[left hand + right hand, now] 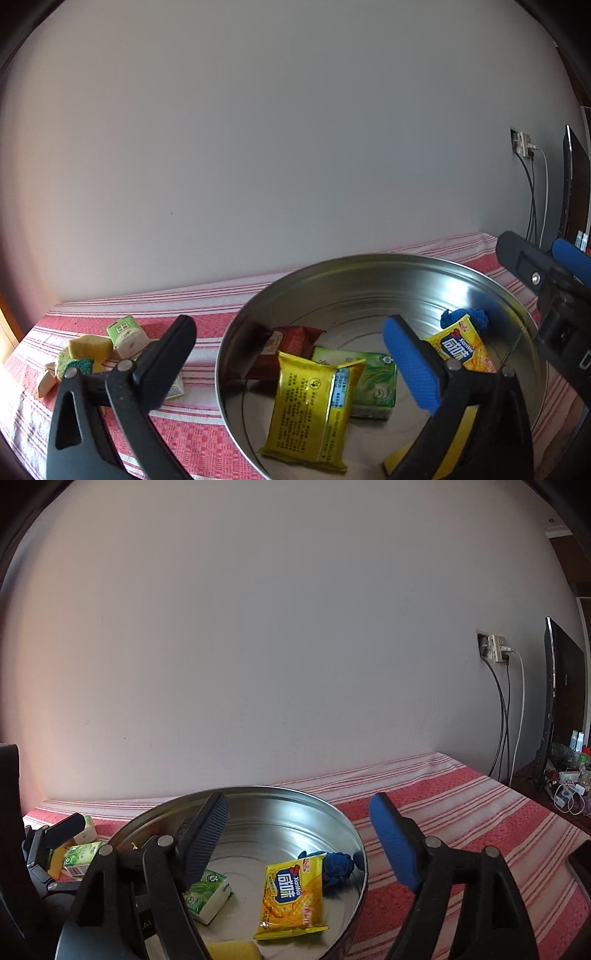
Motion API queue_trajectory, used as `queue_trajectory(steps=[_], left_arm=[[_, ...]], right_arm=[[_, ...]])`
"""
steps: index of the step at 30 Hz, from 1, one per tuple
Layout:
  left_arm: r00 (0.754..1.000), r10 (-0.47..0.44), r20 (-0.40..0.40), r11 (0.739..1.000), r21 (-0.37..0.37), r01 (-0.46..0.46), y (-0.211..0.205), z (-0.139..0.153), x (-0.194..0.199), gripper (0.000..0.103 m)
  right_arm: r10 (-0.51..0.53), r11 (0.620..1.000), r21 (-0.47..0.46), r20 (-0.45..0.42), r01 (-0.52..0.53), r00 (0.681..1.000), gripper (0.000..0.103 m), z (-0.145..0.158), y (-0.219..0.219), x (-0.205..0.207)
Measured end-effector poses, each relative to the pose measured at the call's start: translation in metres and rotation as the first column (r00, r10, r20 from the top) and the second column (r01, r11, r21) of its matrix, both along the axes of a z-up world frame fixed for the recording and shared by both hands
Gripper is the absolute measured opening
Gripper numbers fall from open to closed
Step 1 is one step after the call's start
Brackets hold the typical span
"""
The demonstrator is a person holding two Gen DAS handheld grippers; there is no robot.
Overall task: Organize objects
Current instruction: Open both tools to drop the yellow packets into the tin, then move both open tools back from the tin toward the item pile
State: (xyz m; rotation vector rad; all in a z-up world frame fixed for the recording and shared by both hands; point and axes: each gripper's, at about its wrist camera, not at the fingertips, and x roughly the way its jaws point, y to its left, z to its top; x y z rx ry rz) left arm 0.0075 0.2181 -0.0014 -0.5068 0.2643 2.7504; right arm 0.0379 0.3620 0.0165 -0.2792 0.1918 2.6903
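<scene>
A round metal tin point(369, 269) point(258, 794) stands on the red striped cloth. In it lie a yellow wipes pack point(314, 402), a green tissue pack point(373, 384) point(207, 893), a red-brown packet point(291, 343), a yellow cracker packet point(461, 347) point(291, 897), a blue knitted piece point(469, 317) point(338, 864) and a yellow sponge point(232, 950). My left gripper point(291, 347) is open and empty, straddling the tin's left rim. My right gripper point(299, 823) is open and empty above the tin's right half.
Left of the tin lie a green tissue pack point(125, 334) point(79, 856), a yellow sponge point(90, 347), a green scourer point(79, 365) and a small beige packet point(44, 382). A wall stands right behind the table. A socket with cables point(495, 650) and a monitor point(561, 701) are at the right.
</scene>
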Motion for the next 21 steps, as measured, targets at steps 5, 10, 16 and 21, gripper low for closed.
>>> queue_trajectory(steps=[5,10,16,21], left_arm=[[1.000,0.001,0.005,1.000,0.014,-0.001,-0.003,-0.001,-0.002,0.103],[1.000,0.015,0.019,0.999,0.029,-0.015,-0.006,-0.001,-0.006,0.103],[0.999,0.031,0.024,0.999,0.034,-0.032,-0.007,-0.001,-0.008,0.103],[0.999,0.033,0.031,0.999,0.039,-0.034,-0.013,-0.002,-0.008,0.103]], right_arm=[[-0.016,1.000,-0.007,-0.011,0.016,1.000,0.088,0.002,-0.008,0.003],[-0.045,0.998,0.038,-0.020,0.045,0.999,0.089,0.002,-0.015,0.005],[-0.070,0.992,0.099,-0.081,0.078,0.994,0.098,0.003,-0.026,0.014],[-0.080,0.992,0.087,-0.068,0.086,0.994,0.099,0.002,-0.022,0.009]])
